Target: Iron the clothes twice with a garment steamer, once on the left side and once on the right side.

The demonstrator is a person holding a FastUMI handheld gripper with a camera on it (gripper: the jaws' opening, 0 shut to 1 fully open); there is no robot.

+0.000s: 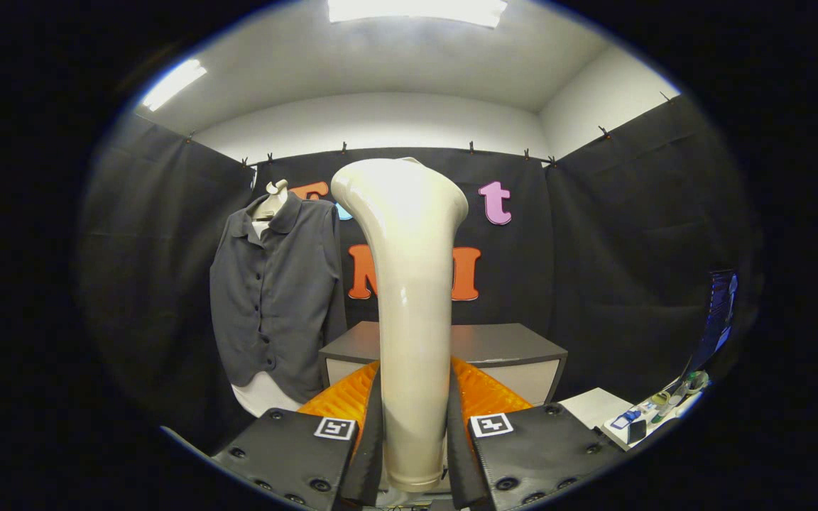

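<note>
A cream garment steamer [409,298] stands upright between my fingers, its handle clamped from both sides and its flared head rising above them. My gripper [413,433] is shut on that handle. A dark grey button-up shirt [274,291] hangs on a white mannequin torso [270,202] ahead and to the left of the steamer, well beyond the fingertips. The steamer's body hides what lies straight ahead behind it.
A low grey cabinet [494,348] stands behind the steamer against the black cloth wall. At the right, a white table [601,408] holds small items, with a lit screen [718,316] above it.
</note>
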